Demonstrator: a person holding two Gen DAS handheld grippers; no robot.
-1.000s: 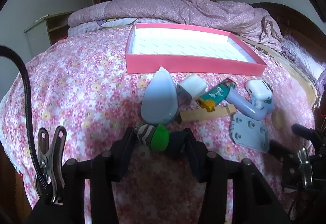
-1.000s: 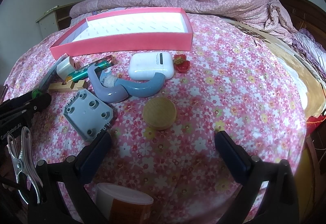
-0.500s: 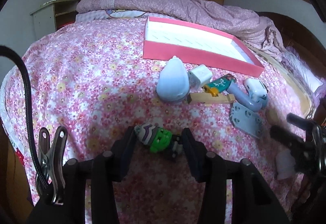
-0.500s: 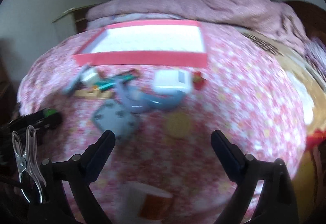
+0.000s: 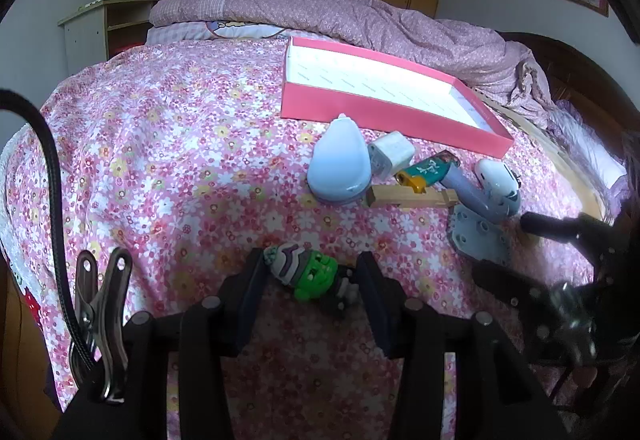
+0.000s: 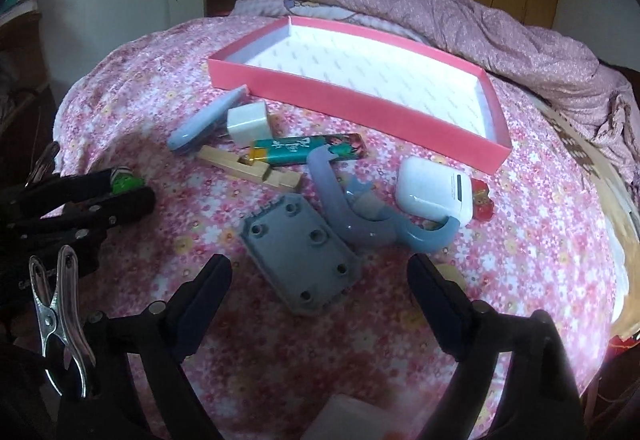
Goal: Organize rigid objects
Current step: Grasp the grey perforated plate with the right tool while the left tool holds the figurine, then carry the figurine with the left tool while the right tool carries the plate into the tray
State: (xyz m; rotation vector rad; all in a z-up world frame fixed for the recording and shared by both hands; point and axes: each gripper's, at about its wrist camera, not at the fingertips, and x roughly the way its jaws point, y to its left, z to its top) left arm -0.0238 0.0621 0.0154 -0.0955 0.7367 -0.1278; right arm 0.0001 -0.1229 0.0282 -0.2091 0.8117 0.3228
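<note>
My left gripper [image 5: 310, 278] is clamped on the toy [image 5: 310, 274], held just above the bed [image 5: 160, 160]; it looks light, hard and knobbly, so I grip across its middle. My right gripper [image 6: 320, 286] hangs apart over the plate [image 6: 300, 252]. The box [image 5: 384, 112] lies ahead.

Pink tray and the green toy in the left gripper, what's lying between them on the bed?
In the left wrist view, the pale blue teardrop case lies between the green toy and the pink tray, with bare bedspread nearer the left gripper.
</note>
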